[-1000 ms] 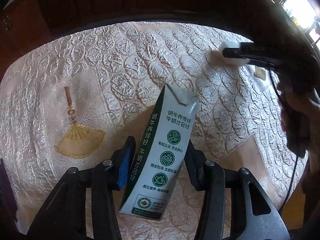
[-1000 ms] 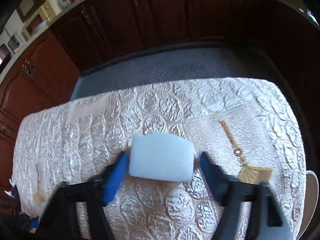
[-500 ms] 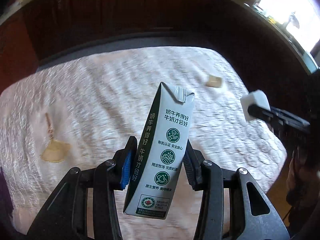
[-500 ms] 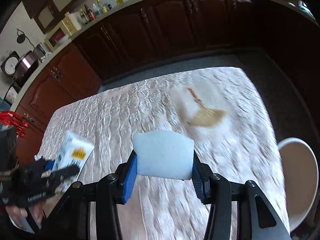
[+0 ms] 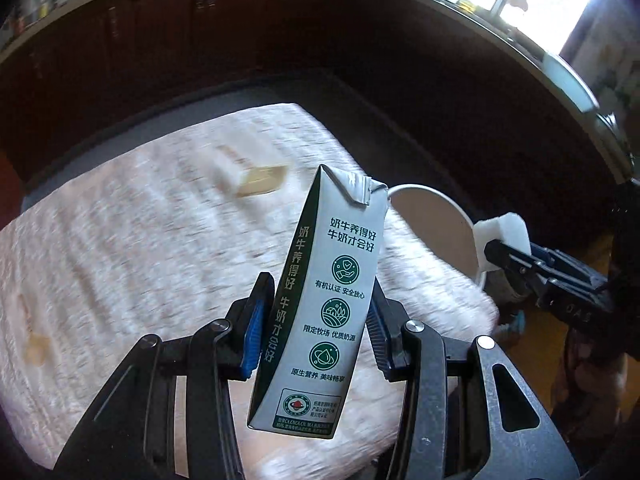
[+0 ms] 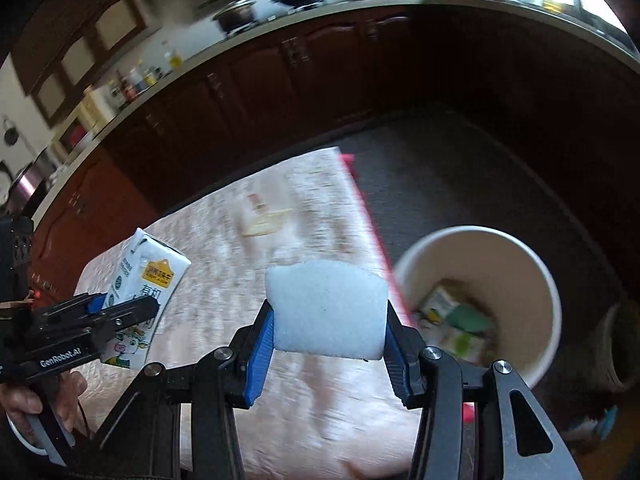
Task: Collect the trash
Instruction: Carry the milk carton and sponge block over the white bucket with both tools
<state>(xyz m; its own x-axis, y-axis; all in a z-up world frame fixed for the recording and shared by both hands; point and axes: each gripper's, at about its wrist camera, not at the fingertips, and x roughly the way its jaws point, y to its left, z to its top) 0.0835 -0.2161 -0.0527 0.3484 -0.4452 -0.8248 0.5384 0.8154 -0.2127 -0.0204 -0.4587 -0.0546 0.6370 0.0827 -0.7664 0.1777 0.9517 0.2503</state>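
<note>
My left gripper [image 5: 318, 332] is shut on a grey and green milk carton [image 5: 324, 300], held upright above the table's right end; carton and gripper also show in the right wrist view [image 6: 144, 292]. My right gripper [image 6: 328, 340] is shut on a white foam block [image 6: 326, 312], held above the table edge; the block also shows in the left wrist view [image 5: 500, 240]. A white round bin [image 6: 548, 308] stands on the floor beside the table, with several cartons inside; its rim shows behind the carton in the left wrist view [image 5: 436, 216].
The table wears a cream embossed cloth [image 5: 140, 240] with a gold fan tassel [image 6: 264, 216]. Dark wooden cabinets [image 6: 320, 80] run around the room behind a grey floor [image 6: 460, 184]. A shoe [image 6: 620, 348] lies right of the bin.
Both grippers have swung right with their loads, away from the table's middle. The bin has come into fuller view and sits closer to both.
</note>
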